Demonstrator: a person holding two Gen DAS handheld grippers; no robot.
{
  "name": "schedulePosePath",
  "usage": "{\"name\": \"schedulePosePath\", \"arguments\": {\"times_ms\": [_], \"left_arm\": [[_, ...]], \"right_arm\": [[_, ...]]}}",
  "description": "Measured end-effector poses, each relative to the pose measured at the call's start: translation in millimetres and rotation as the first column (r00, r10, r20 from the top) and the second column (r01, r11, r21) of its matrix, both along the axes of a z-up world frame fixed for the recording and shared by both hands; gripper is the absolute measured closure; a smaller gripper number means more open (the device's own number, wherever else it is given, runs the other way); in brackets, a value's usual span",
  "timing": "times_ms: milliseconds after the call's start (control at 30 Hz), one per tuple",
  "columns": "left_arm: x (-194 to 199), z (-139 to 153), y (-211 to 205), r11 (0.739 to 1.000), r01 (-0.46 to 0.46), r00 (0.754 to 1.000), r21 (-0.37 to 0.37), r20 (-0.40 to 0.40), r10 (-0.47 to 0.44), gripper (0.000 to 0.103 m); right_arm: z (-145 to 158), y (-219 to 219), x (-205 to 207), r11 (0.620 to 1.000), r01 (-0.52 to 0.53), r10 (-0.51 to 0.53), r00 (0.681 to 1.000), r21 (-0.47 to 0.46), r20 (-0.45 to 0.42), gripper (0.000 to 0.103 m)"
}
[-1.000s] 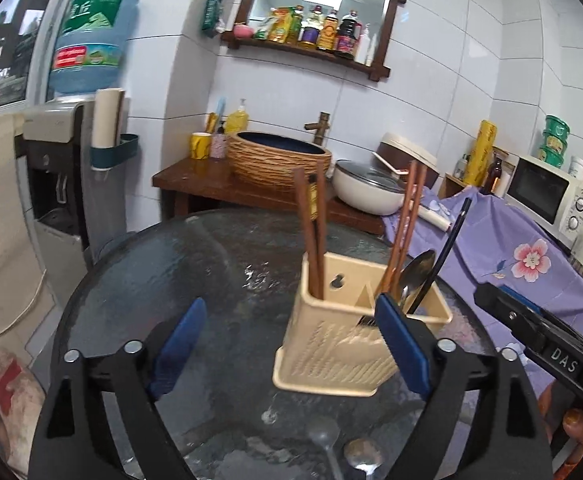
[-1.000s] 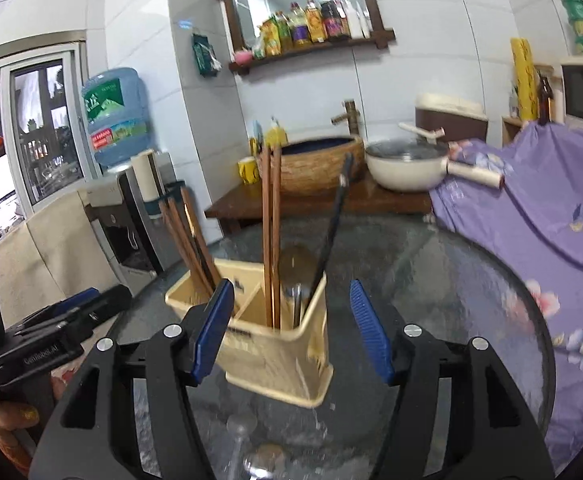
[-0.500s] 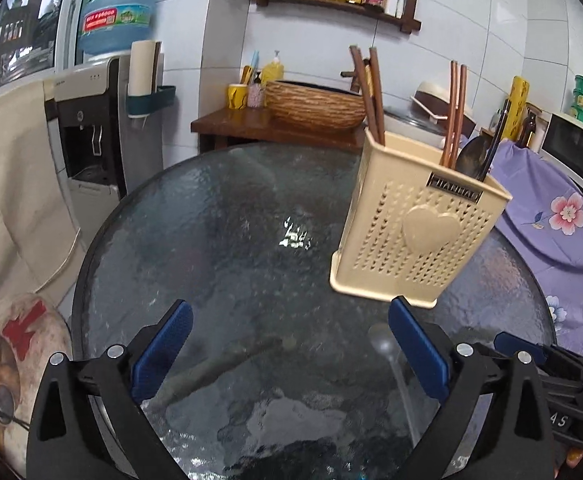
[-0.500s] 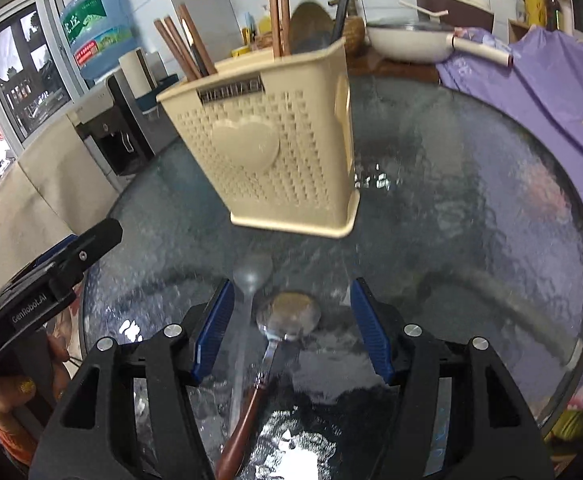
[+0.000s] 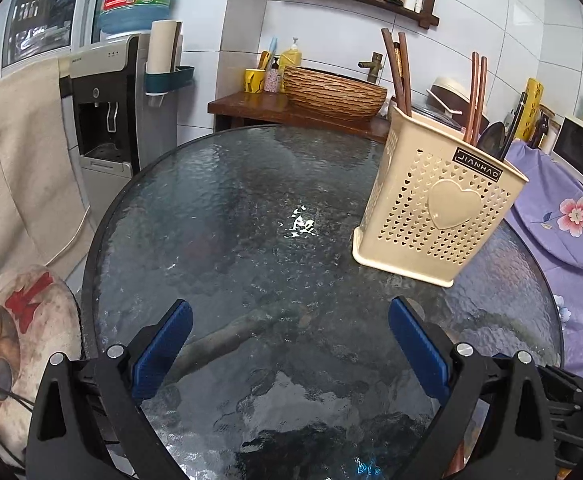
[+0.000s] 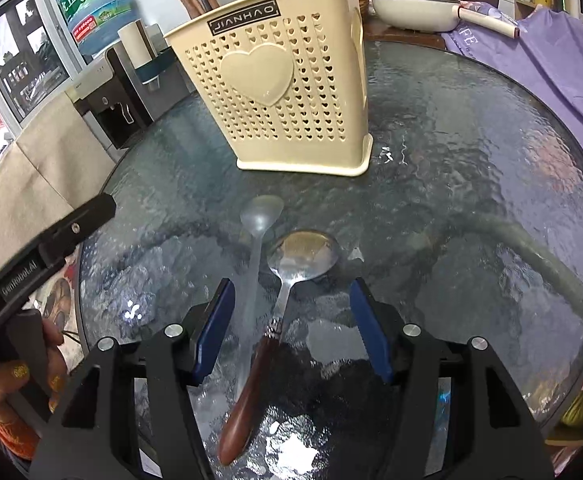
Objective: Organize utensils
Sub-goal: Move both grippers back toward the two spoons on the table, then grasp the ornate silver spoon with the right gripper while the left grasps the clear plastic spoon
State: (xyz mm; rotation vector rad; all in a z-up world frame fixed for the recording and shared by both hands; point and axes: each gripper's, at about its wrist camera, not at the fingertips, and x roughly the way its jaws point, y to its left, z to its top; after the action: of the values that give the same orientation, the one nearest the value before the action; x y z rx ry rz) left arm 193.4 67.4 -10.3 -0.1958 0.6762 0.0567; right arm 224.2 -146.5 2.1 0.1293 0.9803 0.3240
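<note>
A beige perforated utensil holder [image 5: 435, 208] [image 6: 287, 92] stands on the round glass table [image 5: 231, 220] [image 6: 471, 152], holding brown chopsticks [image 5: 397, 72] and dark utensils. A metal spoon with a brown wooden handle [image 6: 287, 280] and a clear plastic spoon [image 6: 255, 240] lie flat in front of the holder. My right gripper [image 6: 291, 320] is open, its jaws either side of the two spoon handles, just above them. My left gripper [image 5: 289, 340] is open and empty over bare glass, left of the holder; its body shows in the right wrist view [image 6: 47, 248].
A water dispenser [image 5: 119, 112] stands at the left behind the table. A wooden counter with a woven basin [image 5: 331, 92] and a pot [image 6: 415, 8] is at the back. A purple floral cloth [image 5: 563, 216] lies at the right, and a round cushion [image 5: 19, 332] at the lower left.
Both grippers dropped from above the holder and pulled back toward the table's near edge. The right gripper now straddles the two spoons; the left has drifted a little further left.
</note>
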Motion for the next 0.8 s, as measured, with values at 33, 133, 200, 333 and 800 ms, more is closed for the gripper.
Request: {"name": "schedulePosePath", "arguments": {"times_ms": [33,133,200,333,800], "left_arm": [[-0.8,0.0,1.1,1.0,-0.002,1.0,-0.003,0.002,0.002,0.007],[-0.8,-0.7,2.1,1.0,0.002,1.0,-0.012,-0.002,-0.002,0.007],[-0.4,0.1,0.3,1.0,0.005,1.0,-0.011,-0.002,-0.005,0.007],[-0.5,0.7,-1.7,1.0,0.009,1.0,-0.013,0.001,-0.009,0.007],[5.6,-5.6,2.6,1.0,-0.002,1.0,-0.015,-0.024,0.002,0.007]], "right_arm": [[-1.4,0.8,-1.9,1.0,-0.004,0.004,1.0,-0.006,-0.002,0.044],[-4.1,0.4,-0.2,1.0,-0.003,0.003,1.0,-0.012,-0.015,0.048],[-6.7,1.1,1.3,1.0,0.003,-0.003,1.0,-0.018,-0.019,0.05],[-10.5,4.2,9.9,0.999,0.016,-0.017,0.999,-0.042,-0.027,0.051],[-16.4,24.7,37.3,0.995,0.016,-0.021,0.998,-0.099,-0.052,0.057]]}}
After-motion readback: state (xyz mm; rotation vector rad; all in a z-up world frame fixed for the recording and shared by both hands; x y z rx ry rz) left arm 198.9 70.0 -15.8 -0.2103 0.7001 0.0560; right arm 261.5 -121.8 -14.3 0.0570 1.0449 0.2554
